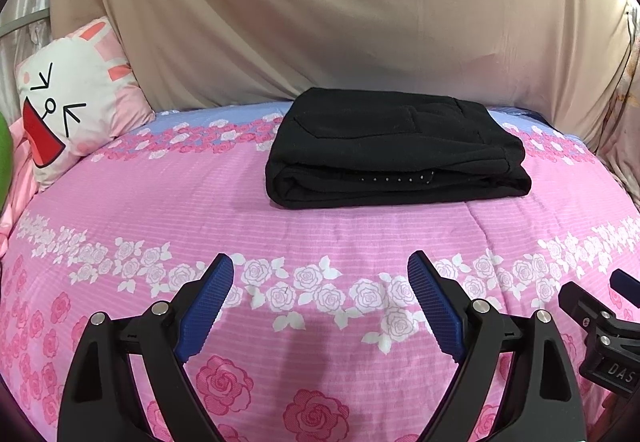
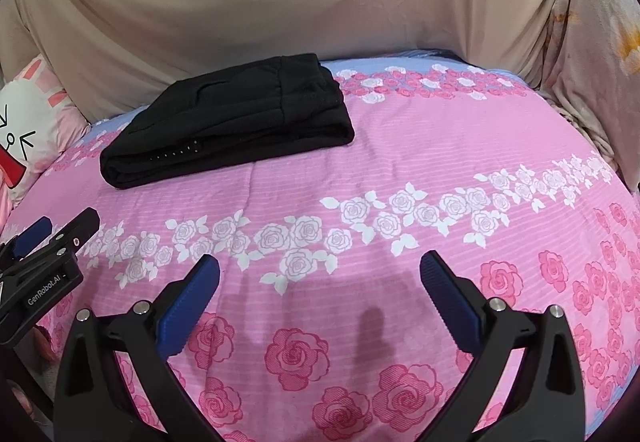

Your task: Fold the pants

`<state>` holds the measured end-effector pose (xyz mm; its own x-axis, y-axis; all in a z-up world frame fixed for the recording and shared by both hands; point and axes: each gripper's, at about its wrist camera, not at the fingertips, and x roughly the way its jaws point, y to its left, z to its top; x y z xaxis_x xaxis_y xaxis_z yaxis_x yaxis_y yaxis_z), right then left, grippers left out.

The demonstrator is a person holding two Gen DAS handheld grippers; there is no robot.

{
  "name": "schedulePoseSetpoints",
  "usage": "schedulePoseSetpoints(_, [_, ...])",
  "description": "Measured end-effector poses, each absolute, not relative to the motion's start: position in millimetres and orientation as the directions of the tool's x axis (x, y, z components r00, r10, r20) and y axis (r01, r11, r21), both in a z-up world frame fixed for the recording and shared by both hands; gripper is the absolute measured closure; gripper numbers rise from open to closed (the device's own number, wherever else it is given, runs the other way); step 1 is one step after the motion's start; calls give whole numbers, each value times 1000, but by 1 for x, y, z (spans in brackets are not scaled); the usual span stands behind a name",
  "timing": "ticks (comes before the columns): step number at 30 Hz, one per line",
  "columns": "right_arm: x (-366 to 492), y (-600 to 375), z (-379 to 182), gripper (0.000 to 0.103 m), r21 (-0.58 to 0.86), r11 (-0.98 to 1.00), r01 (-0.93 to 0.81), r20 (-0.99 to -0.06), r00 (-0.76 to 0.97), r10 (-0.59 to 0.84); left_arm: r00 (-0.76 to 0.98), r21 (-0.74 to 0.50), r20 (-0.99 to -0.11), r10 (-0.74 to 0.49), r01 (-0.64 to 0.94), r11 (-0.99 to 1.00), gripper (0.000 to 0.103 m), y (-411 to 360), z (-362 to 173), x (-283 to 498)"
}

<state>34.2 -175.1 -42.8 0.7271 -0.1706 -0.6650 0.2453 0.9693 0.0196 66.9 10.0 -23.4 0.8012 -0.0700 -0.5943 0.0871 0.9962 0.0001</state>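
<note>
Toward the upper centre of the left wrist view, the pants (image 1: 398,149) lie on the bed (image 1: 280,226) as a compact black bundle of stacked layers, with the rolled fold edge facing the camera. The long axis of the bundle runs left to right across that frame. In the right wrist view the same bundle sits in the upper left, with its long axis slanting up toward the right.

The left gripper (image 1: 320,302) hangs over bare bedspread at the bottom of its frame, jaws released and spread wide, nothing between them. The right gripper (image 2: 320,298) is likewise spread wide and empty, well apart from the cloth.

The pants lie ahead of both sets of jaws, almost straight ahead of the left and off to the left of the right, so the left hand appears nearer. Judged from the tidy stack, folding looks complete or nearly so. A cartoon pillow (image 1: 72,97) rests at the left edge.
</note>
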Motion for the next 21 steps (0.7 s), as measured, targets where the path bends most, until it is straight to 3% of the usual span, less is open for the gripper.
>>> schedulePoseSetpoints(21, [30,-179,-38,5,28,968,250,-647,742,-173,806,16,-590,-41,62,998,16,10,-24,66])
